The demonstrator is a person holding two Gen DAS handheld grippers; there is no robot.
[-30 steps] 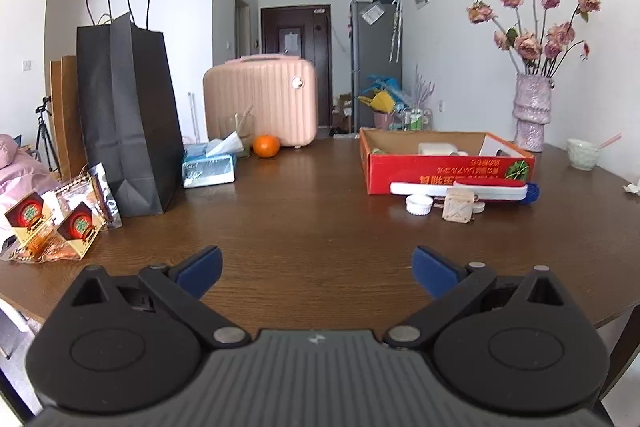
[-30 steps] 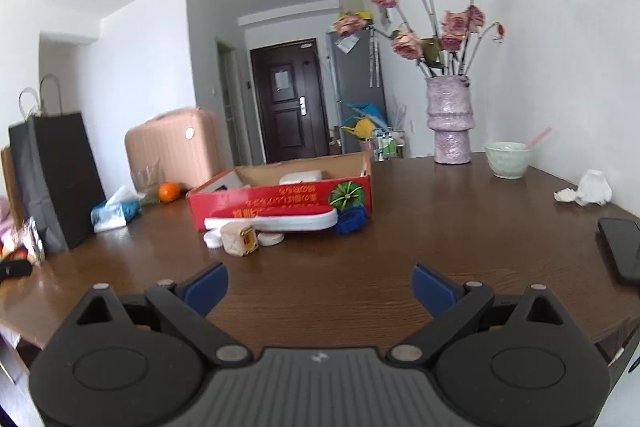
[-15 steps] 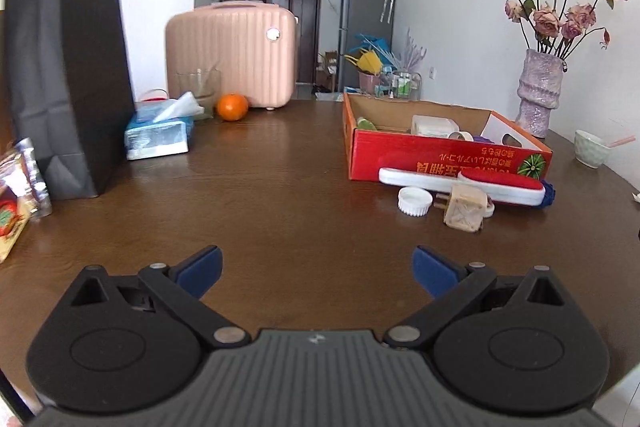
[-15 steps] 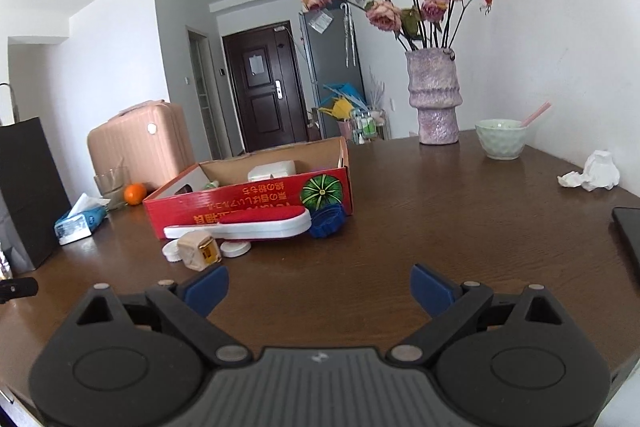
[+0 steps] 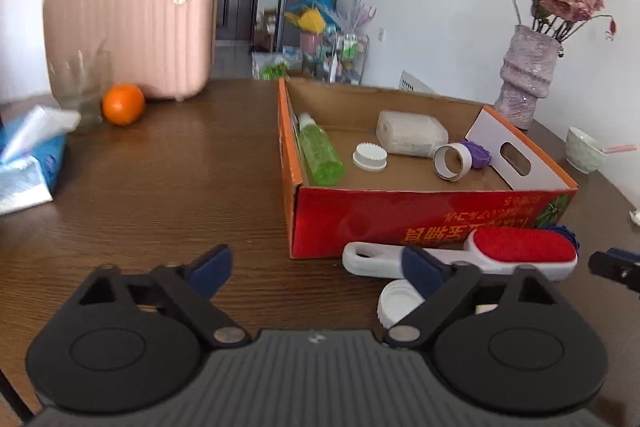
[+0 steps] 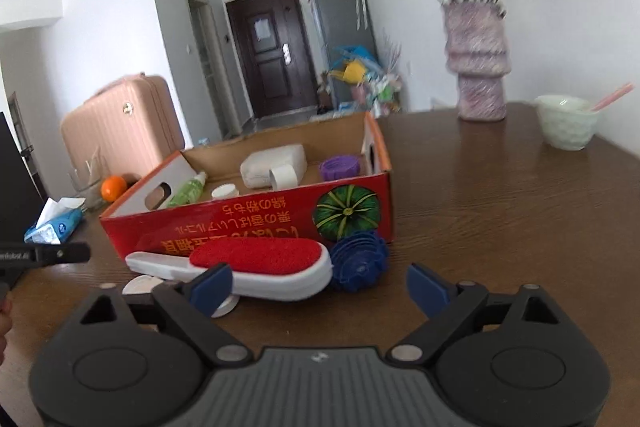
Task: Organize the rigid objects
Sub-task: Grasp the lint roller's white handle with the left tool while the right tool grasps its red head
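1. Left gripper (image 5: 316, 265): its blue-padded jaws stand apart with only bare table between them, and they have just been narrowing. The right pad overlaps the white handle of the lint brush (image 5: 520, 251) in the picture; whether it touches is unclear.
2. Right gripper (image 6: 318, 285): its jaws gape wide and hold nothing, and have also just been closing a little. The left pad sits at the brush's red-topped head.
3. Loose items lie just before the red cardboard box (image 5: 420, 215): the brush, white caps (image 5: 396, 307) beside it, and a blue ridged lid (image 6: 358, 261) against the box front.
4. The box already holds a green bottle (image 5: 320, 155), a white cap, a tape ring, a purple lid and a pale block.
5. Likely best: centre the pads across the brush's narrow handle, close firmly, then lift clear over the box wall.
6. Writing: yellow characters, upside down, beside a green pumpkin picture (image 6: 346, 213); unreadable to me.
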